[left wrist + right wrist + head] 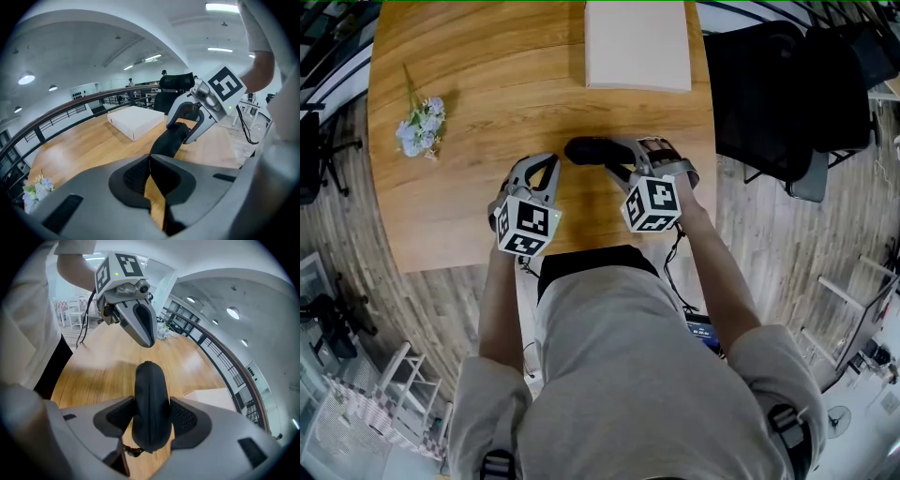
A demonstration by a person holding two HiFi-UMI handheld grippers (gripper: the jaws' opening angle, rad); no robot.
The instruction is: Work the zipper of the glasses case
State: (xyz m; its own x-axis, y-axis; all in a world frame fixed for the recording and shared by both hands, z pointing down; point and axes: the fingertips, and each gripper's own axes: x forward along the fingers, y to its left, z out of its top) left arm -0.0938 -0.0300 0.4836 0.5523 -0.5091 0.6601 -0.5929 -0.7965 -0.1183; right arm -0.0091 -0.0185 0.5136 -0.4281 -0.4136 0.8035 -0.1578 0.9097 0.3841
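Observation:
The black glasses case (589, 150) hangs above the wooden table (478, 75), with my right gripper (619, 157) shut on its right end. In the right gripper view the case (149, 380) stands on edge between both pads, zipper seam facing up, and a small zipper pull (130, 451) dangles at its near end. My left gripper (542, 172) is shut and empty, just left of the case and apart from it. In the left gripper view its jaws (149, 158) meet with nothing between them, and the case (169, 140) shows beyond in the right gripper (191, 123).
A white flat box (637, 45) lies at the table's far side. A small bunch of pale flowers (420, 127) lies at the left. A black chair (778, 94) stands off the table's right edge. The person's body fills the near side.

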